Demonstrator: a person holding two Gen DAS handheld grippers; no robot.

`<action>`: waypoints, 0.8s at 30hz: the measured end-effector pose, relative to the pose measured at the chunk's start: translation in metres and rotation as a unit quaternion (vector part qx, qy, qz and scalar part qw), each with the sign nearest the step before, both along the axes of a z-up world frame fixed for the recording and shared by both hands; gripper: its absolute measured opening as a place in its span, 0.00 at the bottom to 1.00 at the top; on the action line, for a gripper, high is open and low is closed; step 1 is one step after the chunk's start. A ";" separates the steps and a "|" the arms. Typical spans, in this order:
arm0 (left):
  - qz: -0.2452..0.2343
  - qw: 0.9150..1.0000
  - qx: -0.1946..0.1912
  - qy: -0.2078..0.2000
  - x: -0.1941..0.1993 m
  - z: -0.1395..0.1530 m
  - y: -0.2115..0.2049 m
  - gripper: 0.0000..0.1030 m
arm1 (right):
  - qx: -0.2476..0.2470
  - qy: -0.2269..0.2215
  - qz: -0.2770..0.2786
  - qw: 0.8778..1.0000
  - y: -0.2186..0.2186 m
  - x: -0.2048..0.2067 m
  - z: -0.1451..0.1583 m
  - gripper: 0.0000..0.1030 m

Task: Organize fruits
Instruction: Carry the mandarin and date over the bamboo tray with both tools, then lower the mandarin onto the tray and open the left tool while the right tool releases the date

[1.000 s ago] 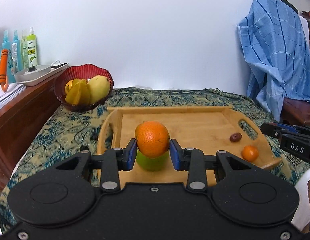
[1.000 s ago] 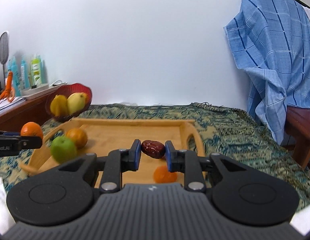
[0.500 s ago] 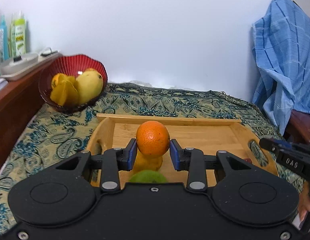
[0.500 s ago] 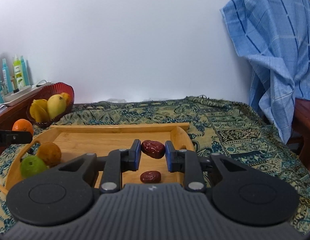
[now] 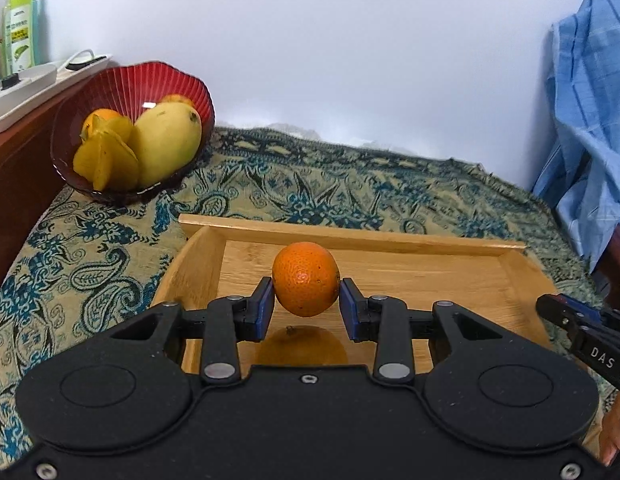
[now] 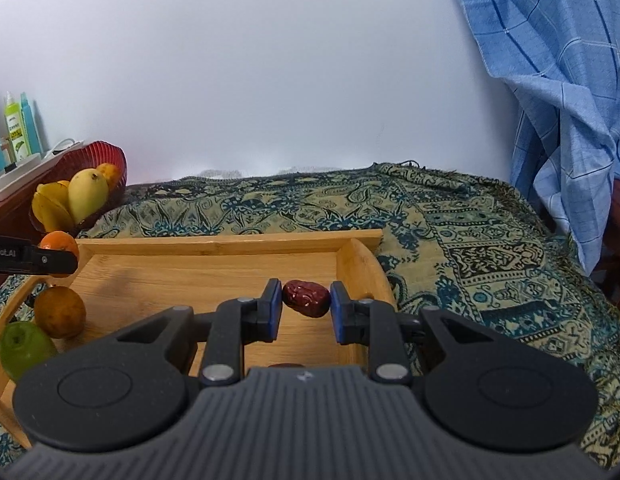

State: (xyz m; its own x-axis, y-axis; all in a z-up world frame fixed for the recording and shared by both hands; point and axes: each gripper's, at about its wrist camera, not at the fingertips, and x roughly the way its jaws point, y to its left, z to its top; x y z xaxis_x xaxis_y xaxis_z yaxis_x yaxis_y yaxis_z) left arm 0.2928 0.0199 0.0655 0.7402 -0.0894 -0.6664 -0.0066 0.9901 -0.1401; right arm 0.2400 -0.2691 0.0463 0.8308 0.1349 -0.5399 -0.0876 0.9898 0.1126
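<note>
Left wrist: left tool [image 5: 306,305] clamped on orange [image 5: 305,278]; right tool [image 6: 305,311] clamped on red date [image 6: 306,298], above tray [image 6: 214,246].

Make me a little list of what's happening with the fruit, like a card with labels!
left hand-held gripper: shut on an orange
right hand-held gripper: shut on a red date
wooden tray: holds a green apple and a dull orange fruit
red bowl: holds a mango and a starfruit
under it all: patterned cloth
</note>
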 end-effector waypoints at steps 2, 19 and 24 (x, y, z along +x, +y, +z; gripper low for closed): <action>-0.002 1.000 0.007 0.010 0.008 -0.003 -0.002 0.32 | -0.002 0.008 0.000 1.000 0.001 0.005 -0.003 0.29; -0.017 0.998 0.042 0.041 0.027 -0.019 -0.013 0.32 | -0.013 0.042 -0.002 0.999 0.006 0.019 -0.016 0.29; -0.017 0.998 0.048 0.044 0.028 -0.022 -0.013 0.32 | -0.013 0.046 -0.005 0.999 0.006 0.020 -0.018 0.29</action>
State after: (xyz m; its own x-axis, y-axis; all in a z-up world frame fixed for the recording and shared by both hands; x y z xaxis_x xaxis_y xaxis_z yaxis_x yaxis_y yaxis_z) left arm 0.3205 0.0066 0.0433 0.6758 -0.0462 -0.7356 0.0194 0.9988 -0.0449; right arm 0.2603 -0.2636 0.0279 0.7788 0.1124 -0.6171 -0.0688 0.9932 0.0940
